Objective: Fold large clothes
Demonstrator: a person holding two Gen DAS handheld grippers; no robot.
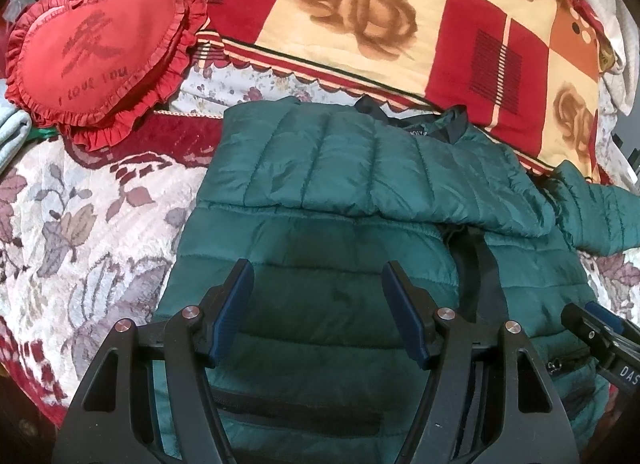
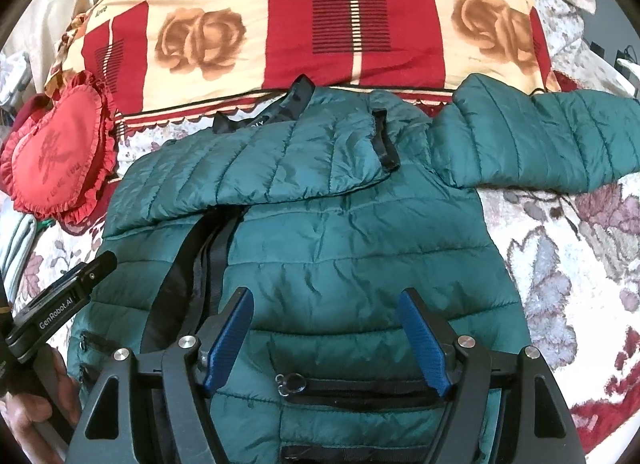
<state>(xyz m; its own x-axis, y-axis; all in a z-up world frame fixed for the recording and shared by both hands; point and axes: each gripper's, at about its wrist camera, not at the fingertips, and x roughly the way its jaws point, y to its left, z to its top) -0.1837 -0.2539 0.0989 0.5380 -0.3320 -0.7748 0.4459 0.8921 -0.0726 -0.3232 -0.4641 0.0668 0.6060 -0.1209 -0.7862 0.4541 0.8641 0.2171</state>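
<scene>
A green quilted puffer jacket [image 1: 320,224] lies front-up on the bed, also in the right wrist view [image 2: 340,244]. Its left sleeve [image 1: 360,168] is folded across the chest. The other sleeve [image 2: 540,140] stretches out to the right on the bedspread. A black zipper strip [image 2: 200,264] runs down the middle. My left gripper [image 1: 318,296] is open and empty above the jacket's lower left panel. My right gripper [image 2: 326,324] is open and empty above the lower right panel, near a zipped pocket [image 2: 360,384]. Each gripper shows at the edge of the other's view.
A red heart-shaped cushion [image 1: 100,52] lies at the left of the bed. A red and cream rose-patterned blanket [image 1: 360,16] lies behind the jacket. The floral bedspread [image 1: 80,224] spreads on both sides. A light folded cloth [image 1: 12,132] sits at the far left.
</scene>
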